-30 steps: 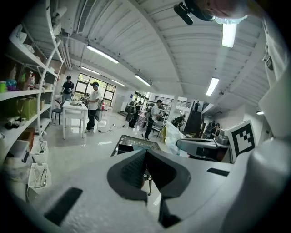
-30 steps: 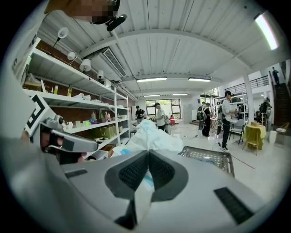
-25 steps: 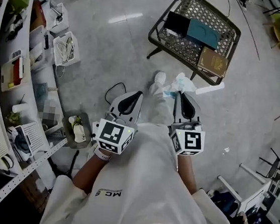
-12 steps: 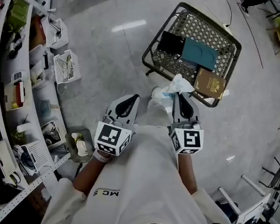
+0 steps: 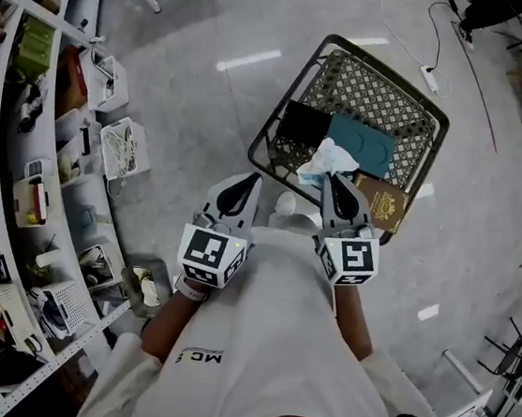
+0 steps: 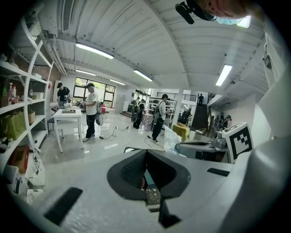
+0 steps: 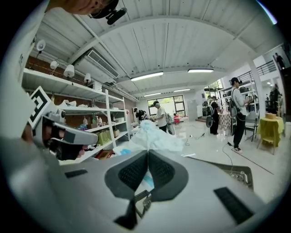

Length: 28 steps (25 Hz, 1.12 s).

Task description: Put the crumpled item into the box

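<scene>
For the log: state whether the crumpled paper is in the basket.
Not in; right hand-held gripper grips the paper over the basket.

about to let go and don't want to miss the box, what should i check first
1. Right gripper shut on the crumpled item: ok.
2. Crumpled item above the box, past its near rim in the head view: ok.
3. Height of the crumpled item above the box floor: cannot tell.
4. Room to land: the teal book and two other books lie flat, with bare mesh behind them: ok.
5. Left gripper shut, empty, off to the side of the crumpled item: ok.
</scene>
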{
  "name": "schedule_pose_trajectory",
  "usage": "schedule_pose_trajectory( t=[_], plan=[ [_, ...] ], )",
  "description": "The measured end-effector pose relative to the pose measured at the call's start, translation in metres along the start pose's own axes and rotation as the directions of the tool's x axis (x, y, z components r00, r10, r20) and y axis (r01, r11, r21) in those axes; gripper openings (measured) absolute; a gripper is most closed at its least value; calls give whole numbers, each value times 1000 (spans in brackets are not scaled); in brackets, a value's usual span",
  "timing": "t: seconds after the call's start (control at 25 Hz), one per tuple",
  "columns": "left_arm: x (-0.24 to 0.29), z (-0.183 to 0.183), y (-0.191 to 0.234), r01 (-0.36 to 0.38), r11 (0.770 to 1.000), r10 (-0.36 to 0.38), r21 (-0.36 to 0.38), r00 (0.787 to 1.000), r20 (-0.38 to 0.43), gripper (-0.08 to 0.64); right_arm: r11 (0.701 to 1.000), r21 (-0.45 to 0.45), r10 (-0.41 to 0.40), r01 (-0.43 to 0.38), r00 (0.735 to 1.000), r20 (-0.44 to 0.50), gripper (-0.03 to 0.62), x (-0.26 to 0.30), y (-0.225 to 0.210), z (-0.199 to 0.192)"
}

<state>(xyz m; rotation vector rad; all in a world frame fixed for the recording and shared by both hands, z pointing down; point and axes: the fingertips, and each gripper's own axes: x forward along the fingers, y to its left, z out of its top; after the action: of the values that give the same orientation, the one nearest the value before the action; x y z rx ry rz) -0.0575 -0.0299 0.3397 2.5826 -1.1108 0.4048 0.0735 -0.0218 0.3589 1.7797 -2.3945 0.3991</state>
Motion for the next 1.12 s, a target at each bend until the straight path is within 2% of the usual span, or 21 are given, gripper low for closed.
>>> schedule_pose_trajectory(
  t=[0.4, 0.76, 1.12],
  plan=[
    [58, 6, 0, 8, 1000, -9, -28, 999, -44, 20, 1000, 13, 14, -14, 1000, -22, 18, 48, -48, 7],
    [82, 4, 9, 18, 999, -21, -41, 997, -76, 20, 1000, 1, 23, -23, 998, -51, 18, 78, -52, 2],
    [94, -9, 25, -13, 998, 7, -54, 994, -109, 20, 999, -9, 42, -43, 994, -101, 18, 103, -56, -19]
  ],
)
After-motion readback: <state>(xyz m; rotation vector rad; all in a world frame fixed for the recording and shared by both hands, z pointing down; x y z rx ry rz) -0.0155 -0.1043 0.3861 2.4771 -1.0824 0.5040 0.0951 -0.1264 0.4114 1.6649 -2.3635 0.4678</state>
